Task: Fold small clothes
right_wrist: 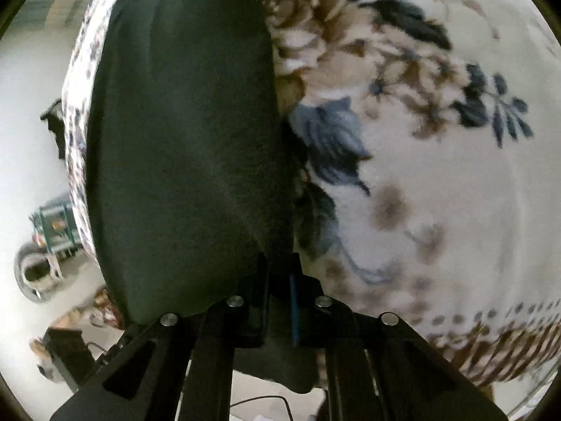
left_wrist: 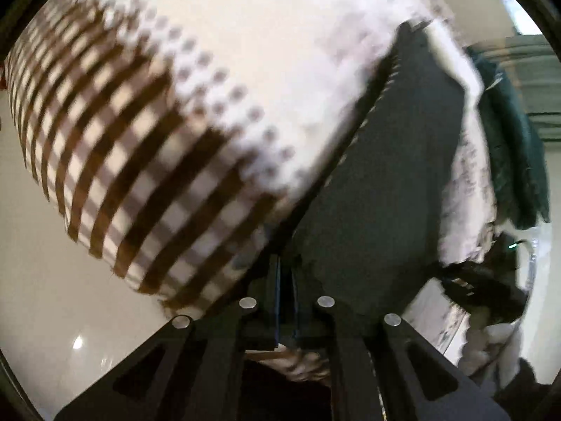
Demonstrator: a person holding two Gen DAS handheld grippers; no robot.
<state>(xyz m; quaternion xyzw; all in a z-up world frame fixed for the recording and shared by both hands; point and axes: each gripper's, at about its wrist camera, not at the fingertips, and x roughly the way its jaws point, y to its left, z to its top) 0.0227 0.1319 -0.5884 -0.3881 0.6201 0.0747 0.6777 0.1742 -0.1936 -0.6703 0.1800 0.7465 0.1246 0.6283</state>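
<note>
Left wrist view, L to R: glossy pale worktop (left_wrist: 42, 280) w/ a light glint; then the garment (left_wrist: 245, 70), soft white fabric, blurred, w/ brown-and-white check band at its lower left edge, rows of grey dots above that, plain white further up. Right of it a matte dark grey-green panel (left_wrist: 385, 175) of the same piece, smooth, running up from the left hand-held gripper (left_wrist: 285, 294). Its two black fingers are drawn close together and clamp the cloth edge right where check band meets dark panel. Further right, a dark teal cloth (left_wrist: 512, 147), crumpled.

Right wrist view, L to R: white surface w/ blurry clutter incl. a round metallic item (right_wrist: 33, 277), can't ID. Then the dark panel (right_wrist: 182, 140), bulging, edged w/ floral print. Right hand-held gripper (right_wrist: 278, 291) clenched on fabric at the seam betw. dark panel and floral side (right_wrist: 420, 140): plush-looking white cloth w/ brown blooms, blue-grey leaves; dots and check band at bottom right.
</note>
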